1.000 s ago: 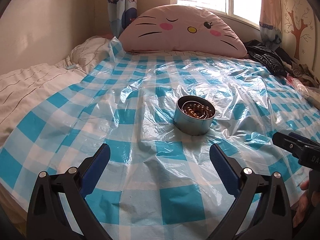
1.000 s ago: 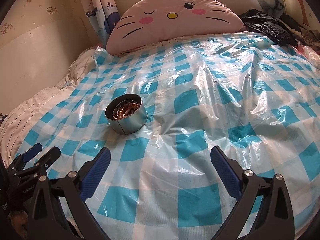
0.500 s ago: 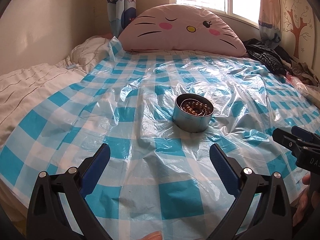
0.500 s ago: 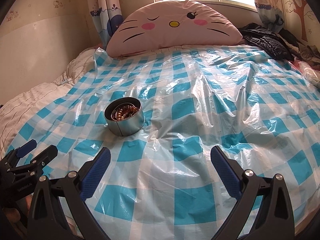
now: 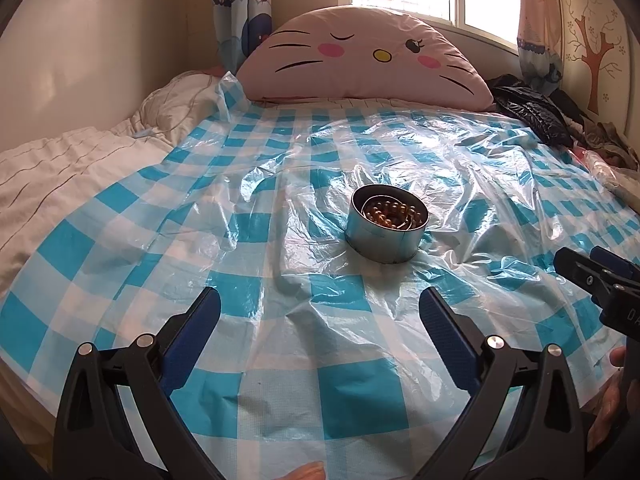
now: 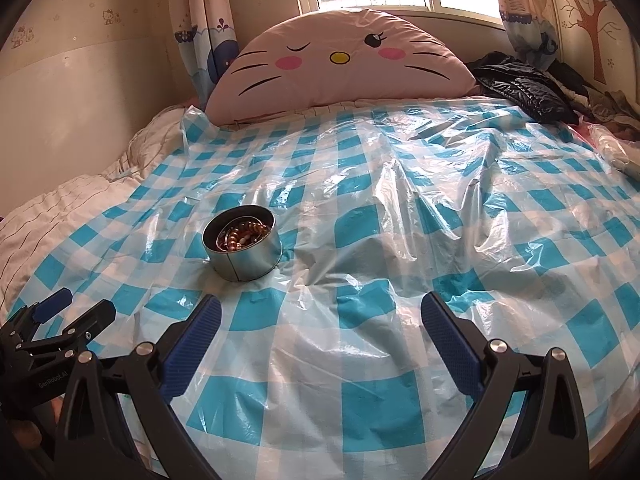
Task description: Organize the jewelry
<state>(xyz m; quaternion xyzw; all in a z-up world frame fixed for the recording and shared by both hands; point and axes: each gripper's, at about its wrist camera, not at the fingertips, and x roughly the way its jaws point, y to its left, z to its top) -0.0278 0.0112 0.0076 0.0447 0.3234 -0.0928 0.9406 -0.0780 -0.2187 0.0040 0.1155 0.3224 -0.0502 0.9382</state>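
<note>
- The small round silver metal tin (image 5: 386,229) stands on the blue-and-white checked plastic sheet (image 5: 248,312) that covers the bed, about in the middle of it.
- In the tin lies the brown beaded jewelry (image 5: 394,214), coiled below the rim; a thin metal ring seems to lie with the beads, but this is too small to tell for sure.
- The left gripper (image 5: 320,314) hangs at the near edge of the bed with its jaws wide apart and nothing between them. The tin is a little far and right of its centre line.
- The right gripper (image 6: 321,318) also has its jaws spread wide and empty. From its view the tin is to the far left, well apart from the blue pads (image 6: 448,340).
- No loose piece is visible on the sheet, so I judge that the sorting is mostly done, or a new piece must come from outside the view.
- If the tin must be handled next, it is better to approach slowly, take the wall between both pads and lift straight, because the smooth metal can slip.
- The plastic sheet is wrinkled and soft over the mattress, so a push from the side could tilt the tin and spill the beads.
- The pink cat-face pillow (image 6: 340,60) and the black jacket (image 6: 524,88) are at the far side and do not disturb.
</note>
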